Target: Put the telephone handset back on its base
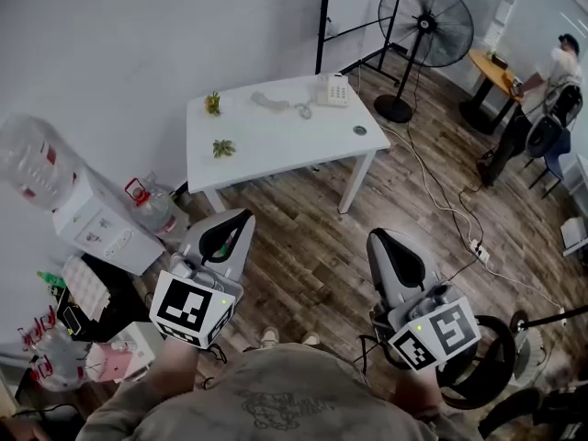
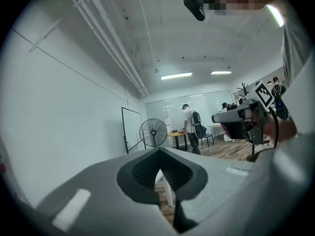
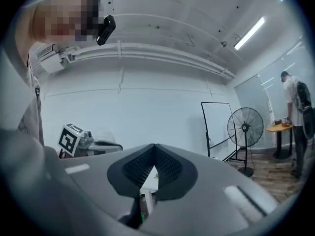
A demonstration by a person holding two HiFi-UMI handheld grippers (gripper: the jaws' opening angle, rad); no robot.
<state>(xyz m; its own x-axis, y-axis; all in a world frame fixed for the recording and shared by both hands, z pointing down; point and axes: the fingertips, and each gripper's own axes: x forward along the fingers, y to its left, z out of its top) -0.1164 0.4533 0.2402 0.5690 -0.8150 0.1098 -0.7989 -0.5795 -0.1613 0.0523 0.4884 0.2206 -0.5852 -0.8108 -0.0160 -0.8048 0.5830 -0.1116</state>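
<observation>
The white surface (image 1: 276,154) stands across the wooden floor (image 1: 312,255), well apart from both grippers. On its far edge sits the telephone base (image 1: 333,90), with its cradle bare. The handset (image 1: 269,101) lies flat on the surface just to the left of the base in the head view, not touching it, and the coiled cord (image 1: 303,110) curls between the two. Two small green plants (image 1: 213,104) (image 1: 223,147) stand on the left part of the surface, and a small dark round thing (image 1: 359,130), too small to identify, lies near the right edge.

The left gripper (image 1: 241,220) is held close to the person's body over the floor, pointing toward the surface. Its jaws are pressed together at the tips with nothing between them; the left gripper view shows only a thin wedge of floor and a leg of the surface below the meeting pads. The right gripper (image 1: 378,239) is held level beside it, also over the floor, and its jaws are likewise pressed together and empty.

A standing fan (image 1: 425,23) is behind the surface to the right. Farther right, a person (image 1: 537,99) stands by a round wooden table (image 1: 487,67). A water dispenser (image 1: 92,219) stands against the wall on the left.
</observation>
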